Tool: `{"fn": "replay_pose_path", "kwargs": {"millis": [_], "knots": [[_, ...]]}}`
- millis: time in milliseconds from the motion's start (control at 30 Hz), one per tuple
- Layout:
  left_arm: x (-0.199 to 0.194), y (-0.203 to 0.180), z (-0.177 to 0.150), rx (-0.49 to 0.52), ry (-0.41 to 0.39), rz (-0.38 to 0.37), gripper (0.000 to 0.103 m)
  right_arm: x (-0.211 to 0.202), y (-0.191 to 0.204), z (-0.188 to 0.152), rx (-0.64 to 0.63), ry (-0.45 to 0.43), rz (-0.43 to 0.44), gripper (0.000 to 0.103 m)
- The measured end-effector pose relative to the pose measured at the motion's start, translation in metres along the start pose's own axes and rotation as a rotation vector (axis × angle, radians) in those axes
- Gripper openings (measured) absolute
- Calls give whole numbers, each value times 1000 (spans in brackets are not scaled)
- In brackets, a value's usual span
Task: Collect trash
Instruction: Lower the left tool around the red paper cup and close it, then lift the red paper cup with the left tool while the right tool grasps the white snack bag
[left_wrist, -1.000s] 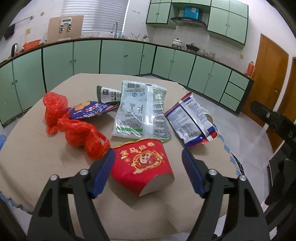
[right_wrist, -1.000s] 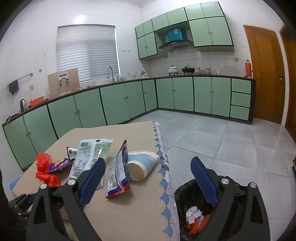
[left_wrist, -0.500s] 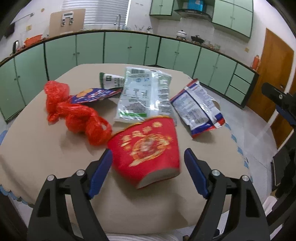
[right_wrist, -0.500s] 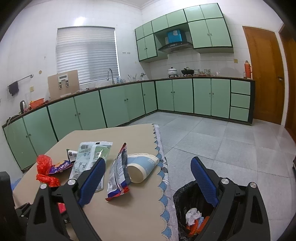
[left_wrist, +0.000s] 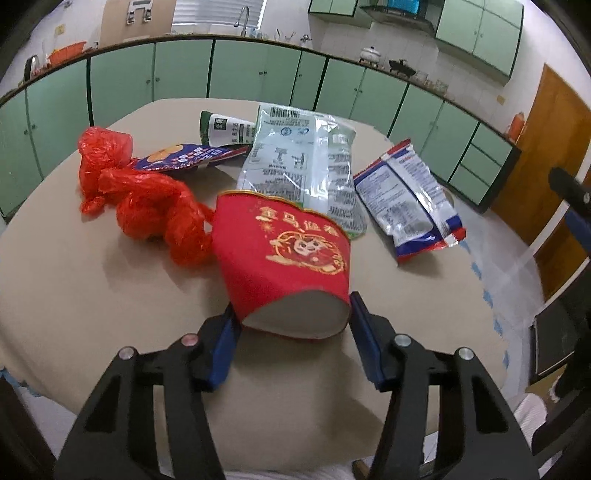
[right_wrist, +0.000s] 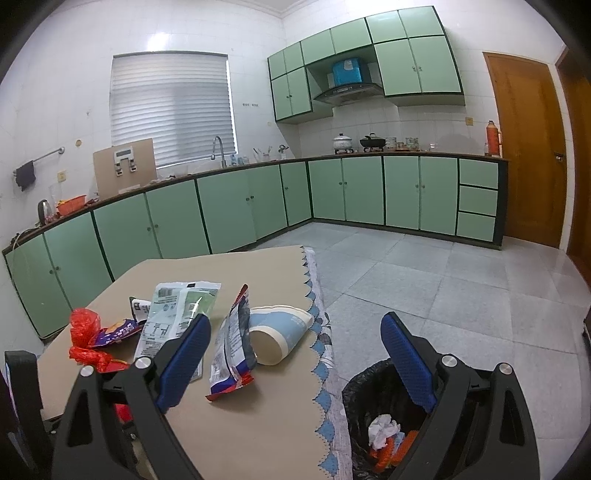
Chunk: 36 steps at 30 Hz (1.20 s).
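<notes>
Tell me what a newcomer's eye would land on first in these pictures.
First the red cup, lying on its side at the table's near edge, its base between the left gripper's closing blue fingers. Behind it lie a crumpled red bag and flat wrappers. In the right wrist view, a black-lined bin stands on the floor beside the table.

Red paper cup with gold lettering and emblem; crumpled red plastic bag; pale green-and-white wrapper; blue, white, red packet; beige surface; blue fingers.
</notes>
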<state>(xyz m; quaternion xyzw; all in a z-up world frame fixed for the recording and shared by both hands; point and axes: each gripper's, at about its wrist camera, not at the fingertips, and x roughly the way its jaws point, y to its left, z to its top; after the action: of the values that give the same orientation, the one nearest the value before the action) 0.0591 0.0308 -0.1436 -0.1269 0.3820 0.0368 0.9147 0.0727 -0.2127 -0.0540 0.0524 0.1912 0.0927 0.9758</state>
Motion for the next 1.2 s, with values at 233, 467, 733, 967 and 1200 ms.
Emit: {"fn": "replay_pose_path", "kwargs": {"millis": [233, 467, 733, 967, 1200], "knots": [[-15, -3, 7, 33, -87, -5, 53, -1, -1, -1, -5, 4, 1, 91], [-25, -10, 15, 67, -143, -8, 53, 1, 3, -3, -11, 5, 8, 91], [-41, -6, 31, 97, -245, 18, 52, 18, 10, -2, 7, 30, 30, 89], [-33, 3, 45, 101, -269, 49, 52, 52, 30, -11, -19, 68, 52, 82], [-24, 11, 53, 106, -274, 66, 52, 77, 44, -26, -30, 128, 58, 77]]}}
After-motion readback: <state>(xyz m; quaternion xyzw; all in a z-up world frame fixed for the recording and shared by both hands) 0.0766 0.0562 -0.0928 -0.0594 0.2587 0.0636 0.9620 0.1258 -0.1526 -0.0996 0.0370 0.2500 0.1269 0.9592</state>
